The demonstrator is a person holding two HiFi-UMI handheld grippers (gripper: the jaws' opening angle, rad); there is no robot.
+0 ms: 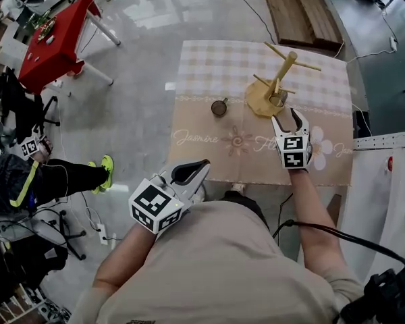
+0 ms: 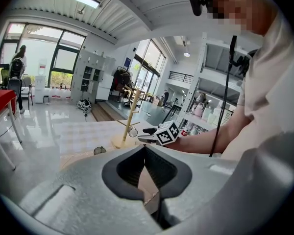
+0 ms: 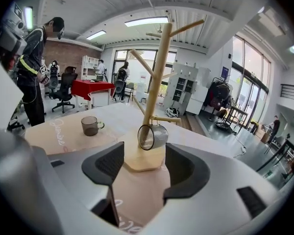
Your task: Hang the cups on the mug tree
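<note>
A wooden mug tree [image 1: 281,73] stands at the far right of the table [image 1: 209,147]. A clear grey cup [image 1: 278,100] hangs from one of its low pegs, seen close up in the right gripper view as the hung cup [image 3: 153,136]. A second cup [image 1: 219,106] stands upright on the cloth, left of the tree. My right gripper [image 1: 287,117] is open and empty just in front of the tree's base, its jaws either side of the hung cup without touching. My left gripper [image 1: 201,166] is shut and empty over the table's near edge.
A red table [image 1: 54,42] stands on the floor at far left. A person's leg with a yellow shoe [image 1: 106,171] and chairs are at the left. A wooden bench [image 1: 304,9] lies beyond the table. A white shelf [image 1: 388,140] borders the right side.
</note>
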